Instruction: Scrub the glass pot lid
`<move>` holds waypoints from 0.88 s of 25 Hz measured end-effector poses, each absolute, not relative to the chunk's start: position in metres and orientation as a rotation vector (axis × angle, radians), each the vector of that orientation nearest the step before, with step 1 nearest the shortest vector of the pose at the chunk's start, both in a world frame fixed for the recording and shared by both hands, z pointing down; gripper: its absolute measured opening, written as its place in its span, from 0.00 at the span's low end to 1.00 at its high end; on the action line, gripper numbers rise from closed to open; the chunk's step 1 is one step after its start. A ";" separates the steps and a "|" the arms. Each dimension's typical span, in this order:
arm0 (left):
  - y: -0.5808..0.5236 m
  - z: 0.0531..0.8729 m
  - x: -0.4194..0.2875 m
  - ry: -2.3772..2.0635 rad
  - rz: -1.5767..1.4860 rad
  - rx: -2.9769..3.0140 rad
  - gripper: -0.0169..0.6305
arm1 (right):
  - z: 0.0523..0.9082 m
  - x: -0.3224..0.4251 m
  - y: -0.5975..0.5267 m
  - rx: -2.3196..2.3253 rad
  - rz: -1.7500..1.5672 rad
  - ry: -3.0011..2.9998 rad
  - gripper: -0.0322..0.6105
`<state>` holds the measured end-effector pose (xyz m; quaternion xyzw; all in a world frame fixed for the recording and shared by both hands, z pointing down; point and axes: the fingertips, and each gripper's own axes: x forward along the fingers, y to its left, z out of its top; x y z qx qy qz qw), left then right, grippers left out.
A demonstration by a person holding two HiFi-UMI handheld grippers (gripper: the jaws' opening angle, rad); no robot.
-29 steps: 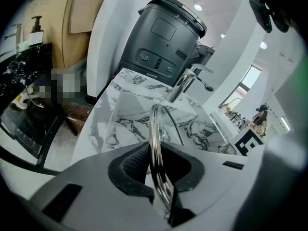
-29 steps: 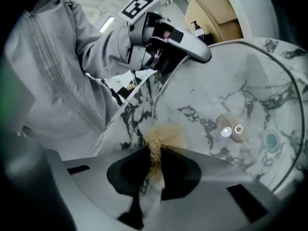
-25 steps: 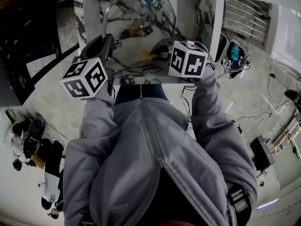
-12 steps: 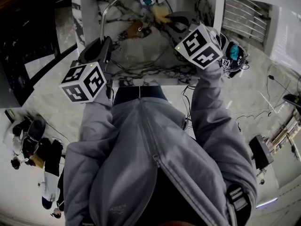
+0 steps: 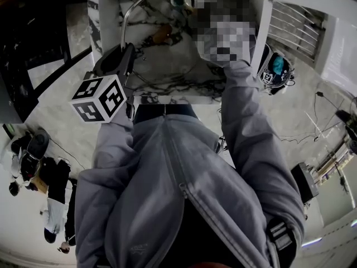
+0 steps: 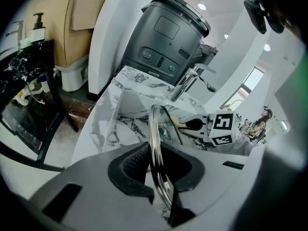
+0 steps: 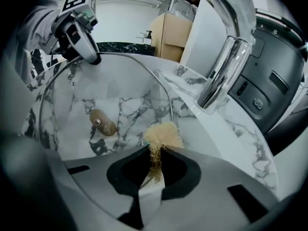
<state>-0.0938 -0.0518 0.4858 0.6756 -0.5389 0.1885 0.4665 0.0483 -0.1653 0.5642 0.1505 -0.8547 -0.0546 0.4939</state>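
Observation:
The glass pot lid [image 5: 146,49] stands on edge in the marble sink [image 5: 178,96], its brown knob [image 7: 102,124] facing the right gripper view. My left gripper [image 5: 120,57] is shut on the lid's metal rim [image 6: 155,143] at the near left and holds it upright. My right gripper [image 7: 156,162] is shut on a straw-coloured scrubber [image 7: 161,134], which sits just off the lid's far edge, near the faucet. The left gripper view shows that right gripper [image 6: 192,125] beyond the lid with the scrubber [image 6: 177,124]. A mosaic patch hides it in the head view.
A chrome faucet [image 7: 224,69] arches over the sink's back right. A dark grey appliance [image 6: 166,37] stands behind the faucet. A metal rack [image 5: 290,21] lies right of the sink. A small device with a marker and a teal part [image 5: 276,68] sits beside it.
My right gripper has swung with the scrubber from the lid's middle to the sink's far right side by the faucet. The left gripper and lid have stayed put.

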 end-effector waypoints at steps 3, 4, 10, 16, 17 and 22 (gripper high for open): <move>-0.053 0.487 -0.094 -1.319 0.459 1.654 0.13 | 0.577 0.043 -0.164 0.318 -0.164 -2.055 0.14; -0.053 0.487 -0.094 -1.318 0.461 1.656 0.13 | 0.583 0.042 -0.163 0.299 -0.186 -2.042 0.14; -0.053 0.488 -0.095 -1.320 0.455 1.649 0.13 | 0.602 0.040 -0.155 0.206 -0.224 -1.998 0.14; -0.051 0.489 -0.096 -1.328 0.445 1.634 0.13 | 0.609 0.048 -0.128 0.056 -0.177 -1.967 0.14; -0.051 0.489 -0.096 -1.329 0.446 1.633 0.13 | 0.610 0.050 -0.123 0.034 -0.173 -1.956 0.14; -0.051 0.489 -0.096 -1.338 0.449 1.633 0.13 | 0.615 0.058 -0.091 -0.054 -0.139 -1.911 0.14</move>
